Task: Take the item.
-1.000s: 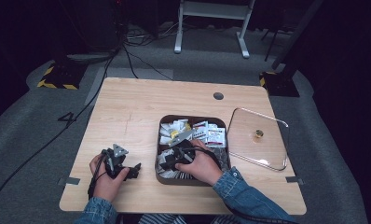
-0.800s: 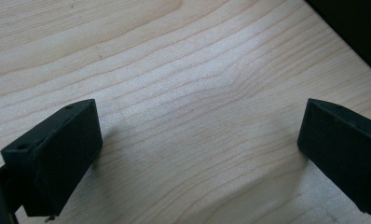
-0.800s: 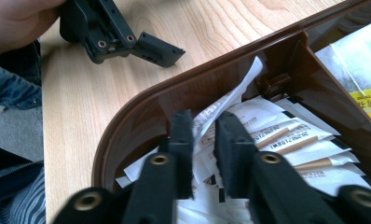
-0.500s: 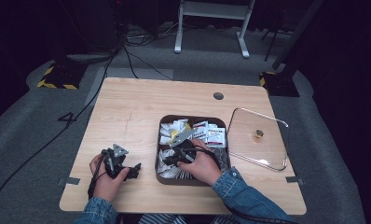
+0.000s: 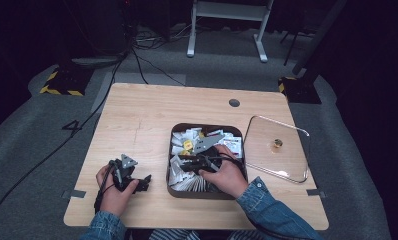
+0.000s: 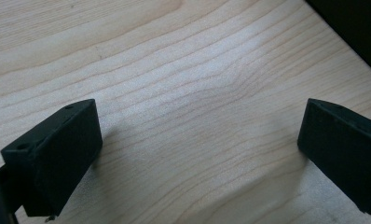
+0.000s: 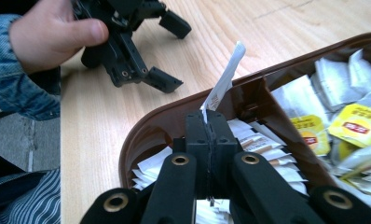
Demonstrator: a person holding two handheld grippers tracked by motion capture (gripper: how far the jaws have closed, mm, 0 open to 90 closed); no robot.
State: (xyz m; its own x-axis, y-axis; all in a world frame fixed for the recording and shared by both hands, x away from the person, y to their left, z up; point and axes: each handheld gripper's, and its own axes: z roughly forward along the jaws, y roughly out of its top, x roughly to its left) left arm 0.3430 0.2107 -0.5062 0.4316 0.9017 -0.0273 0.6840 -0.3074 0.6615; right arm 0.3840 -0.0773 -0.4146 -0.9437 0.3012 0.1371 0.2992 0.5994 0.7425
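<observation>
Right gripper [image 7: 207, 122] is sitting over the near-left part of the brown tray [image 5: 174, 187], jaws pressed together and pinching a white paper sachet [image 7: 225, 77]. In the right gripper view the sachet is sticking up out of the jaw tips, leaning toward 1 o'clock, with its upper end crossing the tray rim. The tray is holding a loose pile of white and yellow tea packets [image 5: 187, 145]; it is lying near the table [image 5: 147, 115] centre, toward the near edge. A clear glass lid [image 5: 277, 145] is lying flat on the table at the tray's 3 o'clock, just beside it. Left gripper [image 5: 137, 181] is resting on bare wood at the tray's 9 o'clock, apart from it, jaws spread wide with nothing between them. Left hand [image 5: 114, 192] is wrapping its grip.
</observation>
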